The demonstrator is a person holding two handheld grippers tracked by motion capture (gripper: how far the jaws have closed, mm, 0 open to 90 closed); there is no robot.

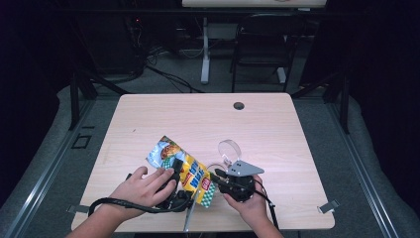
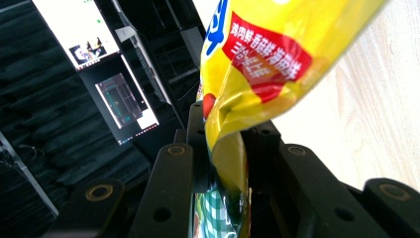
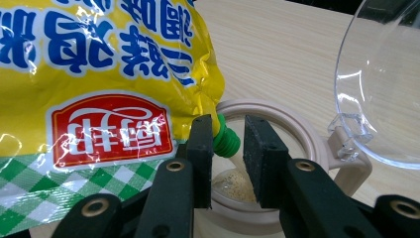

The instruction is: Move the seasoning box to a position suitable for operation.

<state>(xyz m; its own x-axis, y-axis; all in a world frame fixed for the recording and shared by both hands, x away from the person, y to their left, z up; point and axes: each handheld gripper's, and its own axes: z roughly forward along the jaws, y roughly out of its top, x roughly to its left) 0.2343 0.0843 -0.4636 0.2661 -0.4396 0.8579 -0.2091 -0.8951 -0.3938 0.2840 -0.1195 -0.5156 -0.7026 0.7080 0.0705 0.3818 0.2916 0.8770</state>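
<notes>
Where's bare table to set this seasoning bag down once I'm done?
The far half of the table, from the yellow bag back to the cable hole, is bare. So is the right side, beyond the open-lidded container. The near middle is crowded: the left tool clamps the bag, and the right tool sits at its green spout.

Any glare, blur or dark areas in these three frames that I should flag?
High view: table evenly lit, surroundings nearly black. Left gripper view: yellow pouch close and slightly soft, monitors overexposed. Right gripper view: specular glare on the pouch film, reflections on the clear lid, jar rim sharp.
</notes>
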